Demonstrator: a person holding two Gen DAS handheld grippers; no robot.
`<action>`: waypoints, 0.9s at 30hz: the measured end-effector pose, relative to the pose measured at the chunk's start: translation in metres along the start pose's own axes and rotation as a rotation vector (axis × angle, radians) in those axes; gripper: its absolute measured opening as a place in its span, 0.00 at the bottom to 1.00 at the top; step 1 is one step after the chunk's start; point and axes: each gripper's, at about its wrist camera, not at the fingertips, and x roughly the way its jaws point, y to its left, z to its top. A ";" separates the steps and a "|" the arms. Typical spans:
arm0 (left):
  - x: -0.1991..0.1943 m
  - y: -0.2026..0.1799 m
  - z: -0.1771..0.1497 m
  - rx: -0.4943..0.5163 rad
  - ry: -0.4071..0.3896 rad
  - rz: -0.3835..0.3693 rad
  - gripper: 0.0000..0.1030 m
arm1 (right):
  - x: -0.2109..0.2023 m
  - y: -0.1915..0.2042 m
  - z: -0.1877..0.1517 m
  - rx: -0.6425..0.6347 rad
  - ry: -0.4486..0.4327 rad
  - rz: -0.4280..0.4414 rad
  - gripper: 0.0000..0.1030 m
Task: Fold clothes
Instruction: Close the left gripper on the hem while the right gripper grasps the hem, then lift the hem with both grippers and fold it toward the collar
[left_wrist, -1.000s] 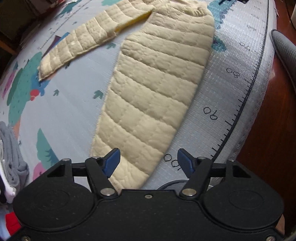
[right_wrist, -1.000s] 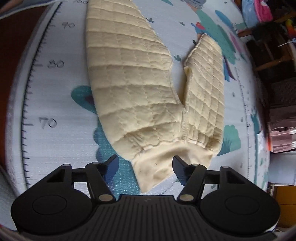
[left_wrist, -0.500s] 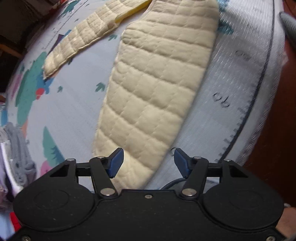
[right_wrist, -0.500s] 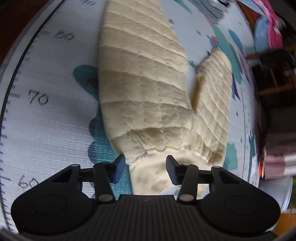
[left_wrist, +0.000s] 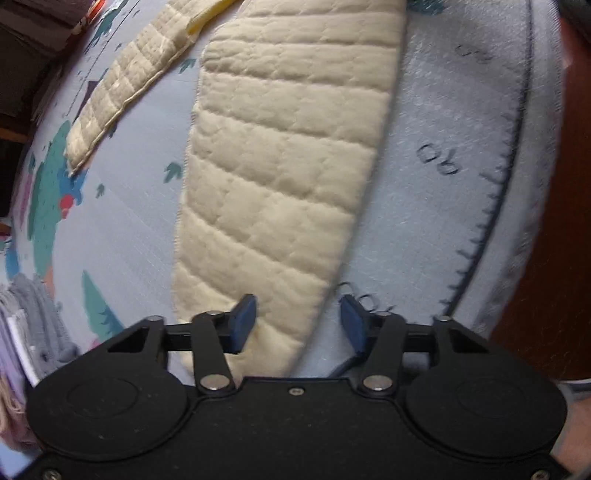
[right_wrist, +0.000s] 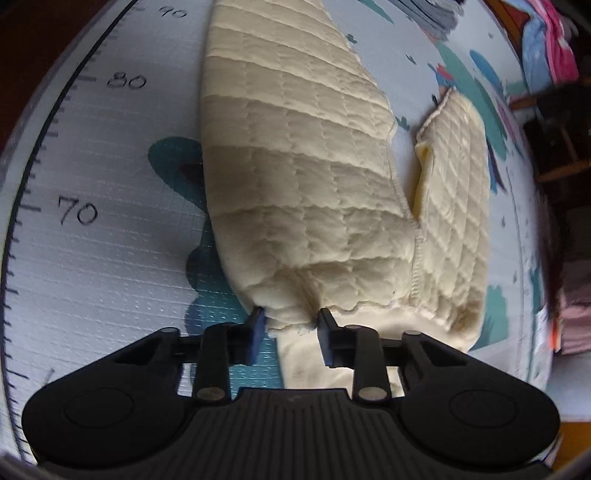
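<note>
A cream quilted garment (left_wrist: 280, 177) lies folded lengthwise on a pale play mat (left_wrist: 443, 206), one sleeve (left_wrist: 122, 92) spread to the left. My left gripper (left_wrist: 297, 325) is open over the garment's near hem end, its left finger above the cloth. In the right wrist view the same garment (right_wrist: 303, 177) runs away from me, with a sleeve (right_wrist: 454, 192) to the right. My right gripper (right_wrist: 290, 326) has its jaws partly closed around the shoulder and collar edge, with cloth between the pads; a firm grip is unclear.
The mat has a printed ruler along its edge (left_wrist: 495, 206) beside a dark wooden floor (left_wrist: 554, 258). Folded grey clothes (left_wrist: 40, 325) lie at the left. Pink and blue clothes (right_wrist: 546, 44) and dark furniture stand at the far right.
Both grippers moved closer to the garment's ends. The right jaws narrowed from wide open to around the collar edge. The left jaws narrowed slightly.
</note>
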 end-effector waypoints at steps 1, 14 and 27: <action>0.002 0.004 0.001 -0.012 0.011 -0.018 0.41 | 0.000 -0.001 -0.001 0.013 -0.003 0.007 0.30; -0.036 0.030 0.013 0.142 0.021 -0.054 0.05 | -0.032 -0.021 0.010 0.137 -0.022 0.130 0.20; -0.175 0.118 0.052 0.090 -0.172 -0.185 0.04 | -0.078 0.023 0.020 0.077 -0.137 0.047 0.86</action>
